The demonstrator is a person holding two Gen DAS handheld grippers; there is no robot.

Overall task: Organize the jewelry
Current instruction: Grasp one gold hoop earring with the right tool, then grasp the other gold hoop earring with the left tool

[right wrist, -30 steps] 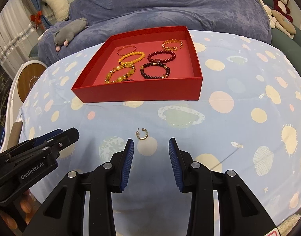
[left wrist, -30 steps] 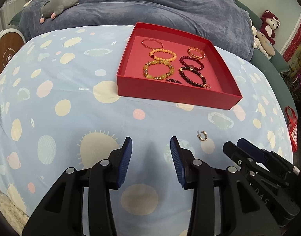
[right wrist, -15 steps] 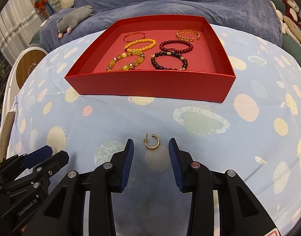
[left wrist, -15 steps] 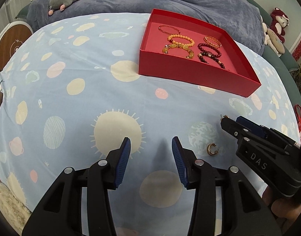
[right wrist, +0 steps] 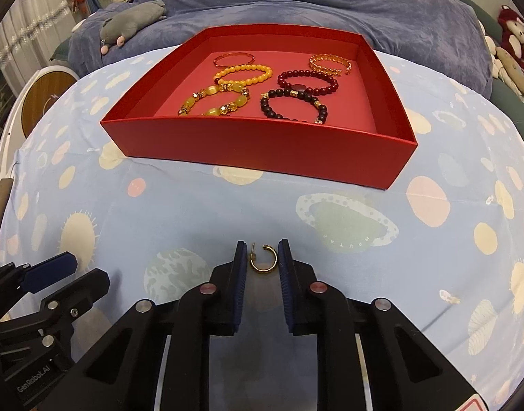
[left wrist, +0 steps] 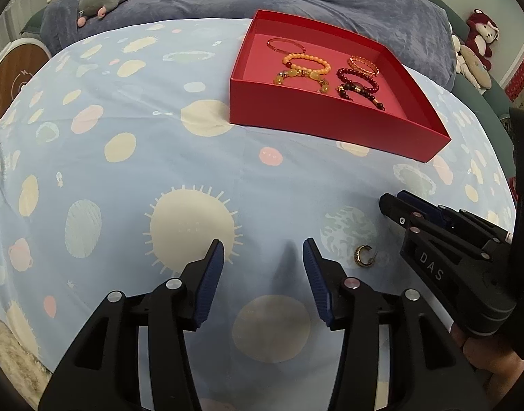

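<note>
My right gripper (right wrist: pixel 261 263) is closing around the gold earring (right wrist: pixel 264 261), which lies on the cloth just before the red tray (right wrist: pixel 262 147); the pads aren't pressing yet. The thin hoop could tip or slip free.

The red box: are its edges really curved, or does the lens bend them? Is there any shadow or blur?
Right wrist view: the red box bows from fisheye distortion; a soft shadow lies around the gold hoop earring; image sharp. Left wrist view: same bowing, dark corners, a faint shadow between the left tool's fingers.
</note>
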